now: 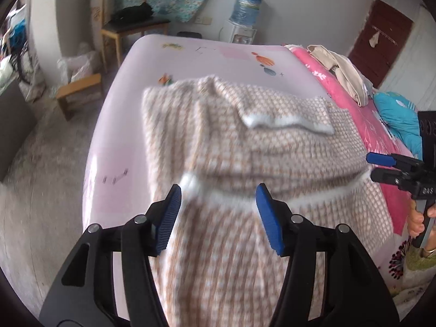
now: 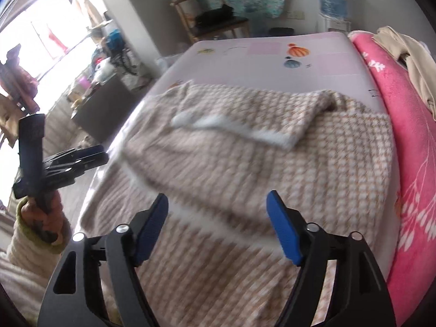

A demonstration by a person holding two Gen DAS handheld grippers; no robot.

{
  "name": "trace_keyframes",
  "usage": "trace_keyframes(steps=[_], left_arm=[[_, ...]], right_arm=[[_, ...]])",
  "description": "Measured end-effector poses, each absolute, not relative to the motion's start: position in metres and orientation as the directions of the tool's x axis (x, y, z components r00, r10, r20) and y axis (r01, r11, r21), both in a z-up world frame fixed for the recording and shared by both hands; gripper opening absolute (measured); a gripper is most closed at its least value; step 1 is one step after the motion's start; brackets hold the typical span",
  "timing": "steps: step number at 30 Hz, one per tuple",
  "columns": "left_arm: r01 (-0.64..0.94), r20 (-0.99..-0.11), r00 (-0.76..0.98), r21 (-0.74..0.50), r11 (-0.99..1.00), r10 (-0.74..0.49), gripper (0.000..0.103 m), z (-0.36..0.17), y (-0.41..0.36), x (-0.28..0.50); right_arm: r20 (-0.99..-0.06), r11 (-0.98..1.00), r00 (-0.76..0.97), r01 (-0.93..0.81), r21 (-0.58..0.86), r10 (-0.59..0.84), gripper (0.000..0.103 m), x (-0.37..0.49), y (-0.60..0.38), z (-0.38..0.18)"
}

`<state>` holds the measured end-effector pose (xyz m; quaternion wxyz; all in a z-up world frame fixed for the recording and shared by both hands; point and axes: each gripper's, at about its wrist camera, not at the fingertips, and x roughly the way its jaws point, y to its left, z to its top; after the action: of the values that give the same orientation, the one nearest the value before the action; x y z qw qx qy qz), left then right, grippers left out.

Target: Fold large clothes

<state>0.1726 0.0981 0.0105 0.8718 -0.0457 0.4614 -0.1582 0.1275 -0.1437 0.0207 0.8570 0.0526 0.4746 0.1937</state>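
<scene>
The checked sweater (image 1: 245, 147) lies folded across the middle of the frame on the bed (image 1: 114, 136). Left tongs (image 1: 218, 207) and right tongs (image 2: 218, 218) hover over it, both gaping, empty.

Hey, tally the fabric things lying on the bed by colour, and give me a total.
Tan-and-white checked garment: 1
Pink blanket: 1
Beige clothing: 1
Turquoise bedding: 1
Total: 4

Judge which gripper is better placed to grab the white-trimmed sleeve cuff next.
Probably left: the left gripper, open, hovers right over the white sleeve cuff. The right gripper, also open, sits over plain checked garment.
</scene>
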Motion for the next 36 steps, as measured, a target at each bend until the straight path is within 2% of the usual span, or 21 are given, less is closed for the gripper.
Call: trace_keyframes(steps=[6, 16, 22, 25, 29, 33, 36], left_arm=[[0.166, -0.805, 0.495, -0.283, 0.945, -0.328, 0.053, -0.021, 0.12, 0.148], [0.158, -0.831, 0.463, -0.266, 0.951, -0.309, 0.049, -0.042, 0.125, 0.171], [0.218, -0.773, 0.462, -0.375, 0.901, -0.434, 0.046, -0.037, 0.123, 0.177], [0.179, -0.808, 0.444, -0.345, 0.922, -0.388, 0.045, -0.045, 0.12, 0.186], [0.143, -0.806, 0.458, -0.35, 0.926, -0.375, 0.045, -0.044, 0.117, 0.194], [0.155, -0.808, 0.503, -0.267, 0.951, -0.308, 0.036, -0.04, 0.103, 0.188], [0.137, -0.823, 0.519, -0.185, 0.973, -0.23, 0.031, -0.041, 0.095, 0.183]], right_arm=[[-0.824, 0.913, 0.415, -0.299, 0.278, 0.387, 0.075, 0.095, -0.124, -0.007], [-0.842, 0.929, 0.402, -0.232, 0.288, 0.361, 0.075, 0.095, -0.132, -0.028], [-0.852, 0.933, 0.389, -0.222, 0.283, 0.351, 0.075, 0.096, -0.133, -0.037], [-0.849, 0.932, 0.39, -0.214, 0.293, 0.357, 0.075, 0.096, -0.135, -0.041], [-0.844, 0.929, 0.389, -0.192, 0.317, 0.368, 0.075, 0.098, -0.137, -0.044], [-0.837, 0.931, 0.412, -0.211, 0.299, 0.362, 0.075, 0.09, -0.139, -0.037], [-0.797, 0.931, 0.481, -0.182, 0.317, 0.366, 0.075, 0.073, -0.16, -0.02]])
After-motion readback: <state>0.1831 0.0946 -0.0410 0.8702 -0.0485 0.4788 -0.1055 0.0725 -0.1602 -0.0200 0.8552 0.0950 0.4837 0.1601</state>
